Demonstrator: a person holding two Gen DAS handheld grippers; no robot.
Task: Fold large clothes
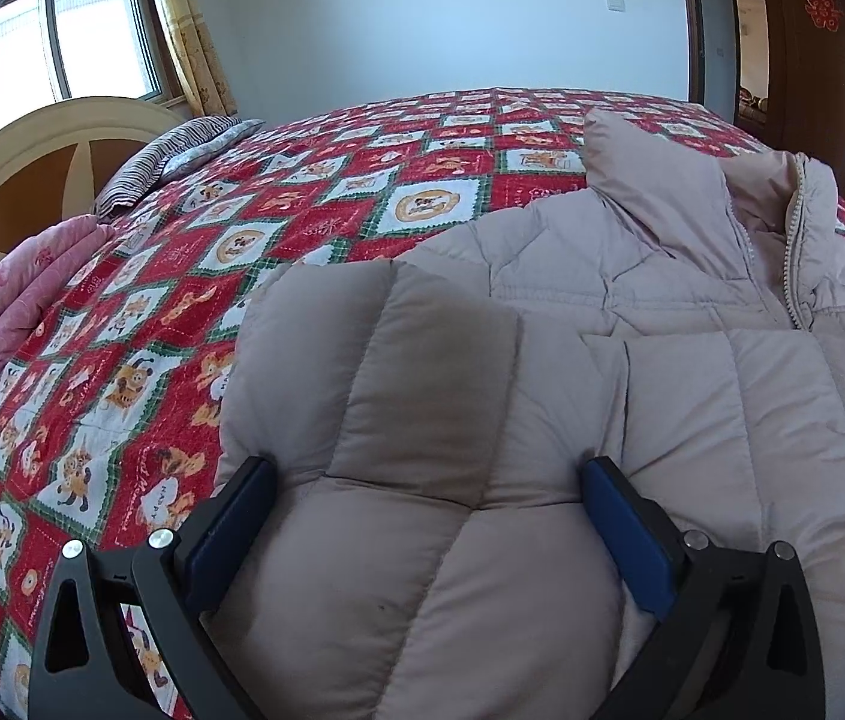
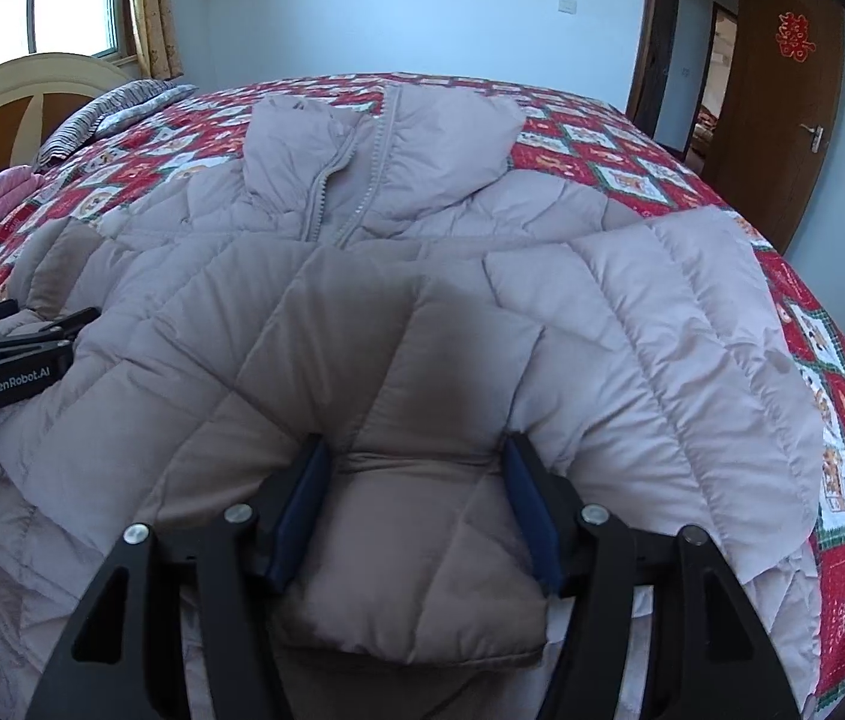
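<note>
A large pale pink-beige puffer jacket (image 1: pixel 692 276) lies face up on the bed, collar at the far side, zipper partly open. In the left wrist view my left gripper (image 1: pixel 425 474) has its blue-padded fingers set wide around a thick fold of the jacket's lower left part (image 1: pixel 410 420). In the right wrist view the jacket (image 2: pixel 362 192) fills the middle, and my right gripper (image 2: pixel 416 450) grips a bunched fold of its lower part (image 2: pixel 422 516) between blue pads. The left gripper (image 2: pixel 32 330) shows at the left edge of that view, resting on the jacket.
The bed has a red patterned quilt (image 1: pixel 302 192) with cartoon squares. A striped pillow (image 1: pixel 182 150) and a pink folded blanket (image 1: pixel 14 300) lie near the cream headboard (image 1: pixel 32 168). A window is behind it. A brown door (image 2: pixel 782 120) stands open at the right.
</note>
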